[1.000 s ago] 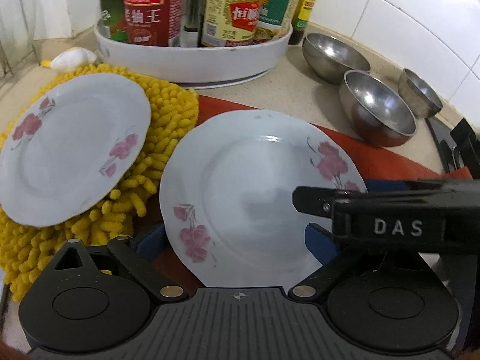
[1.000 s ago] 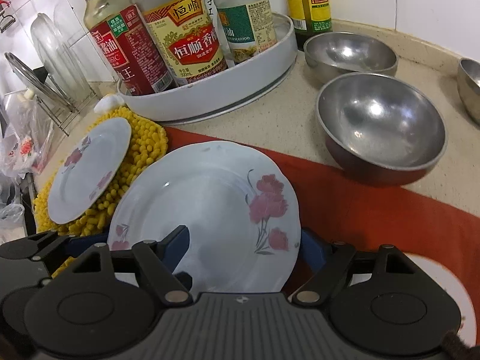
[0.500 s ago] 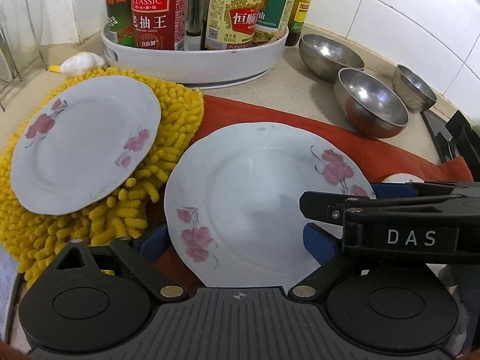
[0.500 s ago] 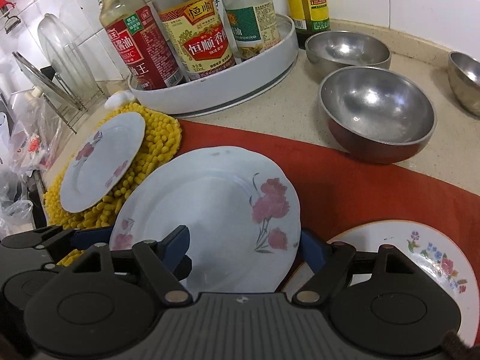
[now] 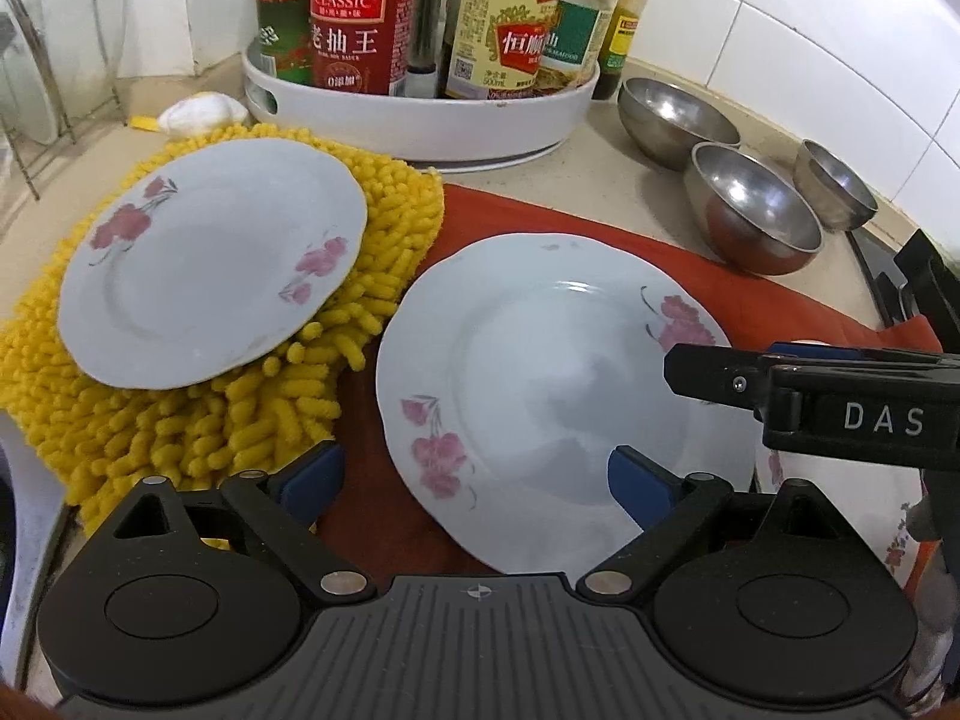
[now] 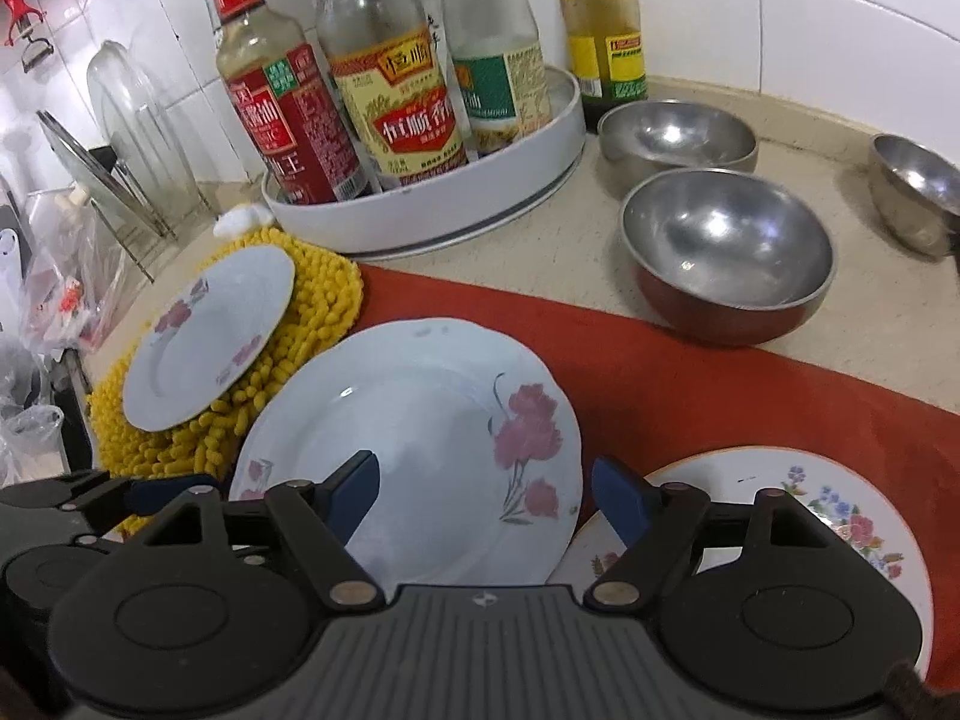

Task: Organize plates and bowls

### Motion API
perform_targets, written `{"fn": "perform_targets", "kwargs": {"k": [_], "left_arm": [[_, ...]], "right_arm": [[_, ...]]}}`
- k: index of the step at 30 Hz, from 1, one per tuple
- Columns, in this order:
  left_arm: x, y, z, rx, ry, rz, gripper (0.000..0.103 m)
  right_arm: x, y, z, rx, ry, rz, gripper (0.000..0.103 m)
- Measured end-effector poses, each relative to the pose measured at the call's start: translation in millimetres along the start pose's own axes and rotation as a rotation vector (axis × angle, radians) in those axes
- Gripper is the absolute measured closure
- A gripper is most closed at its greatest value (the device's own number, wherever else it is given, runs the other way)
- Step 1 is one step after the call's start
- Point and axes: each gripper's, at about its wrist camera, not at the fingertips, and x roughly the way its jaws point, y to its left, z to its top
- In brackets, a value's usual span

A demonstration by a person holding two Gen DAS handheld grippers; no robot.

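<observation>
Two grippers sit nearest, each with ribbed black housing and blue pads. The left gripper (image 5: 474, 474) stands wide, its pads flanking the near rim of the pink-flowered plate (image 5: 540, 384) without visibly pressing. The right gripper (image 6: 486, 495) is likewise spread and empty, hovering over the same plate (image 6: 420, 438). That plate is glossy white with a scalloped rim, lying on a red cloth (image 5: 600, 228).

Only the right view shows clearly a second plate (image 6: 804, 498), with multicoloured flowers, partly under the pink-flowered one — the left view catches just a sliver.

Left of these, a smaller pink-flowered plate (image 5: 210, 264) rests on a shaggy yellow chenille mat (image 5: 384, 222). Farther back — three round stainless steel bowls (image 5: 750, 210), the middle one red outside. A white round tray (image 5: 420, 114) holds sauce bottles (image 5: 354, 12) against the tiled wall. A wire dish rack (image 6: 108, 180) shows best from the right.
</observation>
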Motion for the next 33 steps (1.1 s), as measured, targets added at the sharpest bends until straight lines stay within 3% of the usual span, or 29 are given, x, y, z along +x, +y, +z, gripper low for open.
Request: {"fn": "perform_targets", "kwargs": {"k": [4, 11, 14, 17, 21, 26, 33], "left_arm": [[-9, -3, -5, 0.019, -0.011, -0.01, 0.004], [-25, -1, -23, 0.044, -0.017, -0.014, 0.004], [-32, -4, -32, 0.051, -0.016, -0.058, 0.004], [-38, -16, -39, 0.089, -0.022, -0.121, 0.004], [-45, -30, -43, 0.108, -0.036, -0.195, 0.004], [-39, -51, -44, 0.091, -0.023, -0.256, 0.004], [-16, -98, -48, 0.1, 0.036, -0.267, 0.005]], "right_arm": [[-6, -1, -4, 0.013, -0.009, 0.002, 0.029], [5, 24, -9, -0.018, 0.022, 0.095, 0.029], [-11, 24, -6, -0.017, -0.027, 0.071, 0.029], [-34, 6, -9, 0.009, -0.073, -0.01, 0.029], [-55, -26, -21, 0.038, -0.074, -0.142, 0.029], [-70, -65, -32, 0.072, -0.068, -0.23, 0.029], [-69, -109, -47, 0.103, -0.001, -0.194, 0.029]]}}
